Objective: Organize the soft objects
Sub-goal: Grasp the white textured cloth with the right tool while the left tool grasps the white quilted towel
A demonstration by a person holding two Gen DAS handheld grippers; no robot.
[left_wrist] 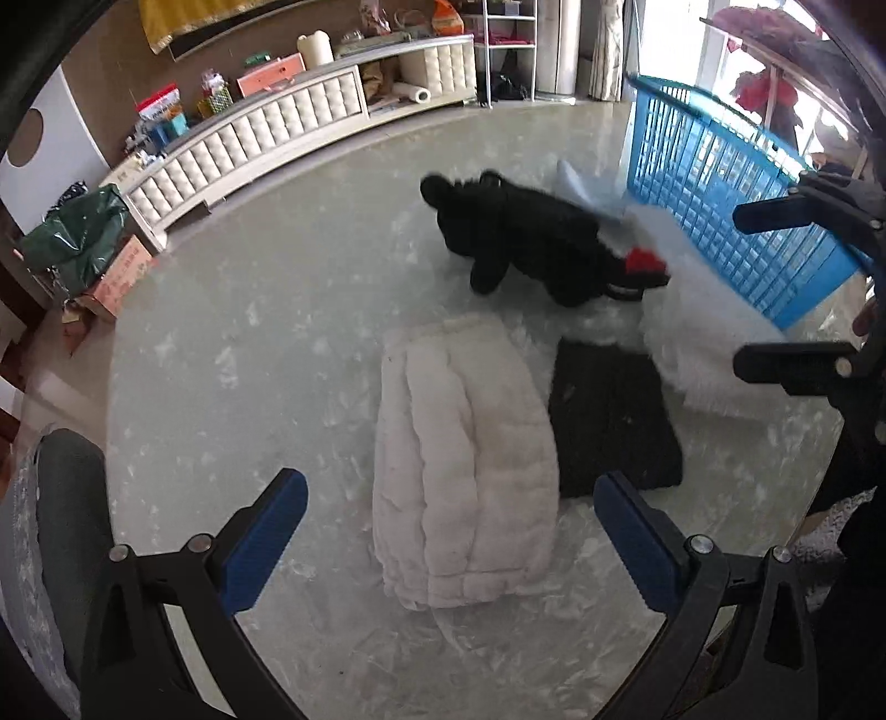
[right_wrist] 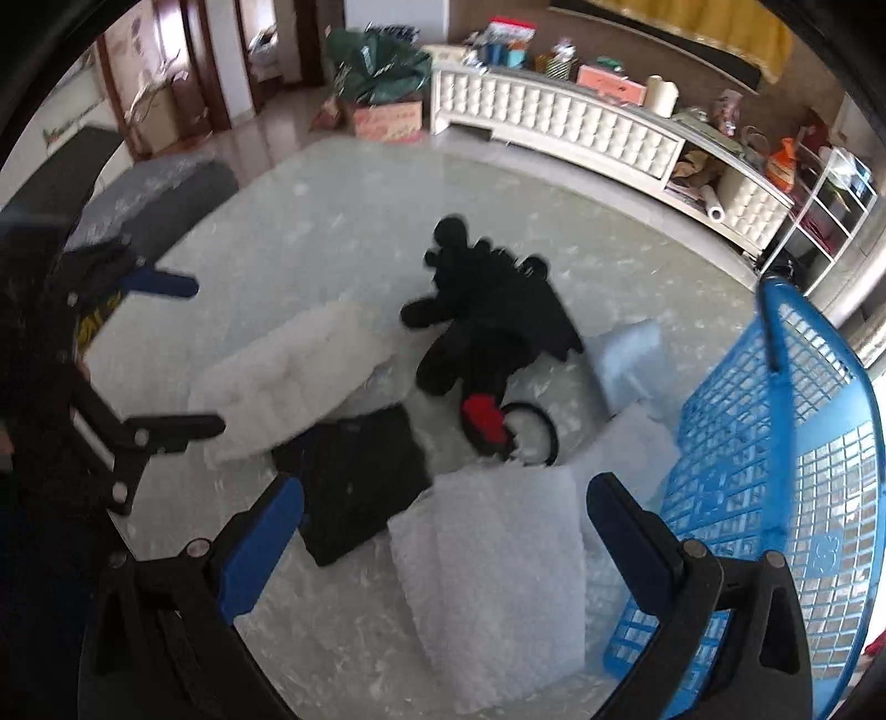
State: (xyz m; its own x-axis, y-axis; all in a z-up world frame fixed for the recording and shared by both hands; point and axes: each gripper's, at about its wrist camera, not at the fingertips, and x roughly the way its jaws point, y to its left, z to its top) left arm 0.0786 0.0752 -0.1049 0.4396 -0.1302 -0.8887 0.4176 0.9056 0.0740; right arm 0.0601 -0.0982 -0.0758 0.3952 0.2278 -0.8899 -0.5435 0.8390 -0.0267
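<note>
On the marbled surface (left_wrist: pixel 277 310) our blue basket (right_wrist: pixel 803 443) stands at the right; no writing on it reads clearly. Beside it lie the white quilted pad (left_wrist: pixel 465 471), black plush toy (left_wrist: pixel 520 243) and black cloth (left_wrist: pixel 609 415). Our left tool (left_wrist: pixel 448 537) and right tool (right_wrist: pixel 443 537) gape wide, empty.

A long low cabinet (left_wrist: pixel 288 119) with a cream tufted front runs along the brown wall, its top crowded with boxes and bottles. At one end a cardboard box (right_wrist: pixel 387 119) sits on the glossy floor with a green bag (right_wrist: pixel 376 63) on it, near dark wooden doors (right_wrist: pixel 188 66). Bright daylight pours through the window (left_wrist: pixel 675 39) beside a white shelf rack (left_wrist: pixel 509 50).
</note>
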